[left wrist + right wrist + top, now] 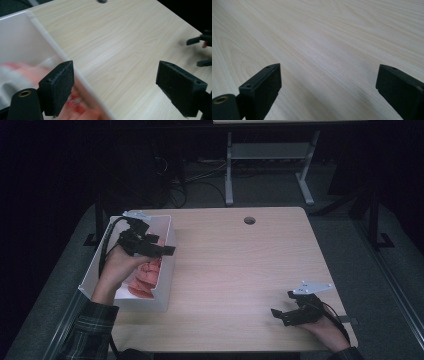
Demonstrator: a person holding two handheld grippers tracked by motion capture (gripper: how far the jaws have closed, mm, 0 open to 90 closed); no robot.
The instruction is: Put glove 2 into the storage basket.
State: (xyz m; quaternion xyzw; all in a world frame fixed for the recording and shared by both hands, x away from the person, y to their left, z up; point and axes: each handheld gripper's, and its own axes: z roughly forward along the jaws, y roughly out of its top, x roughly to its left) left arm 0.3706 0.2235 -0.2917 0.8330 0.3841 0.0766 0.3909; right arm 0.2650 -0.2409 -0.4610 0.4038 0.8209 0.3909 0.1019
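A white bin (169, 270) stands at the table's left edge with several pink and red soft pieces (146, 274) inside. My left gripper (162, 247) hangs over the bin's right wall, jaws wide open and empty. In the left gripper view the bin wall (15, 37) runs under the left jaw, and the pink pieces (25, 71) lie blurred below my left gripper (115, 75). My right gripper (281, 304) rests low near the front right of the table, open with nothing in it. The right gripper view has my right gripper (327, 72) over bare wood.
The light wooden table (235, 265) has a round cable hole (249, 220) at its far middle. Beyond the far edge stand grey desk legs (229, 170) and floor cables. The other hand's gripper (198, 51) appears at the right edge of the left gripper view.
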